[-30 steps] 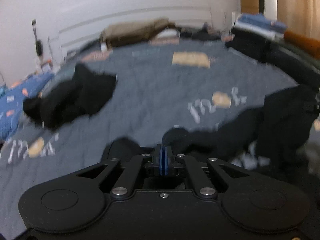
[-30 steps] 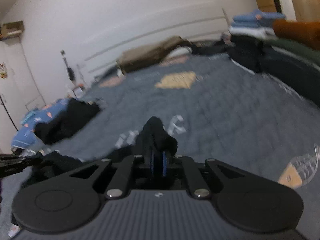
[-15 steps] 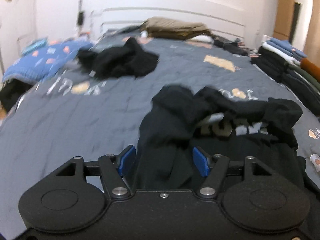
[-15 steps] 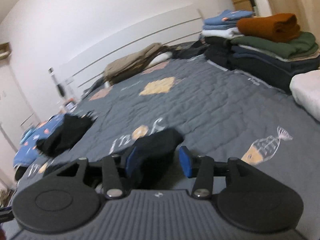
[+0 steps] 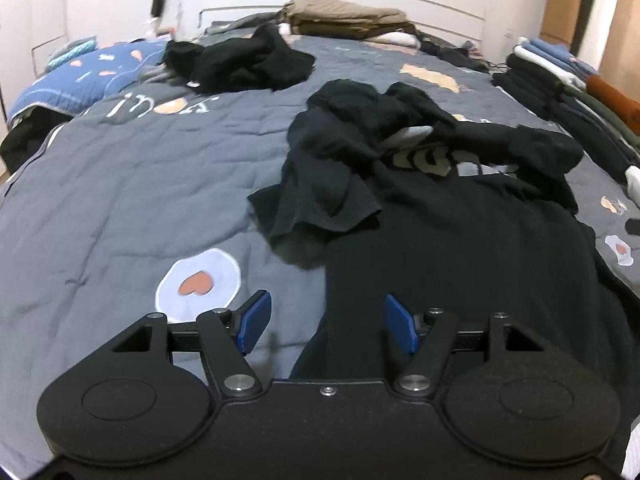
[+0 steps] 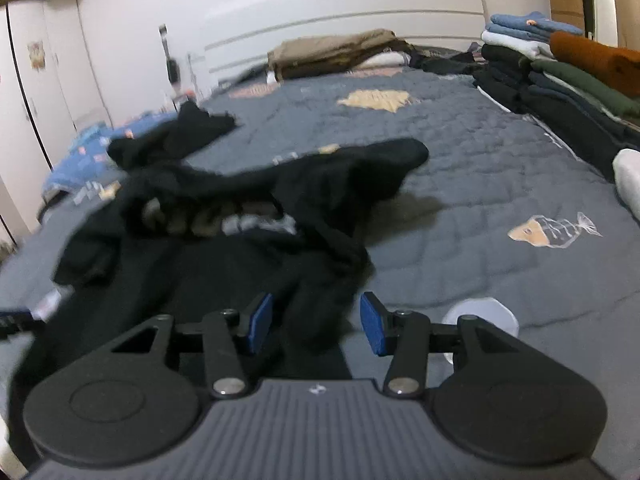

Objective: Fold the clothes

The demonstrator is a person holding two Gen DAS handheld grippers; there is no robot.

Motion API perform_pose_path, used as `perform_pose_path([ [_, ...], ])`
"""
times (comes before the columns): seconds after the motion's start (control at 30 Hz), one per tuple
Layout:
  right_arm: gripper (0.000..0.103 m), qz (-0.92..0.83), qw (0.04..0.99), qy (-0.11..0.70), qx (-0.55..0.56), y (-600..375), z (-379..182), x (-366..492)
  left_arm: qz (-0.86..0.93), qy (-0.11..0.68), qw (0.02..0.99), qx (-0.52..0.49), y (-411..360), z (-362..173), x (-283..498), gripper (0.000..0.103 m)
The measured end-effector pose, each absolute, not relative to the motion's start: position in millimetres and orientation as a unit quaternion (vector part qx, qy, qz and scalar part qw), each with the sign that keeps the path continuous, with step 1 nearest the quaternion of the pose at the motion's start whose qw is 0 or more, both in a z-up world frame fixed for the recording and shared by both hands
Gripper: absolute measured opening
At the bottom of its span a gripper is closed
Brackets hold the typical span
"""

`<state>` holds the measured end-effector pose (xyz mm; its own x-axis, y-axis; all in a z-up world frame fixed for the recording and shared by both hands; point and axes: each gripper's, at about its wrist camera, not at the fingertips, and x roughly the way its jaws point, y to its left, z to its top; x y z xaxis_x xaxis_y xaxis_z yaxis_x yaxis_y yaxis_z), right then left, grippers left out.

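A black T-shirt with a pale print (image 5: 460, 208) lies spread on the grey quilt, its sleeves crumpled up over the chest. It also shows in the right wrist view (image 6: 240, 232). My left gripper (image 5: 328, 328) is open and empty above the shirt's near left edge. My right gripper (image 6: 316, 322) is open and empty above the shirt's near right edge, with dark cloth lying between and below the blue pads.
A second black garment (image 5: 248, 62) lies heaped at the far left of the bed (image 5: 120, 184). Stacks of folded clothes (image 6: 560, 80) line the right edge. Tan folded items (image 5: 344, 20) sit by the headboard. A blue patterned pillow (image 5: 80, 76) lies far left.
Both grippers were shut on the shirt a second ago. They have let go, opened, and drawn back toward the near edge. The shirt now lies on the quilt.
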<state>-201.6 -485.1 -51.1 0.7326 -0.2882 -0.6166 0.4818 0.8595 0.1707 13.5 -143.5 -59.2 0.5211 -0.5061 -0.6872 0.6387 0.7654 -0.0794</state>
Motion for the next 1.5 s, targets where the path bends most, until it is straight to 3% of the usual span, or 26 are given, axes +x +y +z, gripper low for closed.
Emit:
perform_pose_path([
  [0.13, 0.048, -0.203, 0.916, 0.316, 0.144, -479.0, -55.6, -199.8, -0.328, 0.369, 0.864, 0.098, -157.9, -66.0, 19.5, 0.061],
  [0.2, 0.048, -0.198, 0.916, 0.325, 0.129, -474.5, -58.4, -197.2, -0.327, 0.370, 0.863, 0.104, -164.3, -69.5, 20.5, 0.049],
  [0.23, 0.048, -0.196, 0.915, 0.330, 0.122, -473.3, -60.6, -195.8, -0.326, 0.369, 0.864, 0.108, -167.3, -70.4, 20.2, 0.047],
  [0.67, 0.047, -0.178, 0.912, 0.367, 0.049, -455.7, -83.9, -170.2, -0.345, 0.351, 0.864, 0.109, -191.1, -64.6, 10.6, 0.048],
  [0.7, 0.044, -0.179, 0.910, 0.369, 0.055, -457.4, -87.3, -168.7, -0.345, 0.351, 0.864, 0.109, -191.8, -64.8, 10.4, 0.048],
  [0.77, 0.023, -0.185, 0.906, 0.372, 0.074, -463.0, -92.3, -167.1, -0.345, 0.352, 0.863, 0.109, -192.4, -65.3, 10.6, 0.048],
  [0.8, 0.004, -0.190, 0.904, 0.372, 0.087, -466.8, -93.5, -167.5, -0.344, 0.353, 0.863, 0.109, -192.1, -65.4, 11.2, 0.048],
  [1.07, 0.002, -0.253, 0.889, 0.279, 0.261, -523.8, -52.7, -226.7, -0.336, 0.348, 0.870, 0.094, -186.8, -59.4, 15.8, 0.048],
  [1.37, 0.004, -0.306, 0.842, 0.391, 0.209, -534.3, -89.4, -223.6, -0.325, 0.351, 0.873, 0.093, -185.6, -58.1, 22.6, 0.049],
  [1.43, 0.005, -0.310, 0.849, 0.380, 0.198, -530.3, -78.7, -226.5, -0.323, 0.346, 0.876, 0.089, -183.8, -55.9, 23.3, 0.051],
  [1.5, 0.006, -0.312, 0.859, 0.351, 0.203, -531.1, -63.1, -232.5, -0.319, 0.336, 0.882, 0.086, -181.1, -52.8, 24.9, 0.059],
])
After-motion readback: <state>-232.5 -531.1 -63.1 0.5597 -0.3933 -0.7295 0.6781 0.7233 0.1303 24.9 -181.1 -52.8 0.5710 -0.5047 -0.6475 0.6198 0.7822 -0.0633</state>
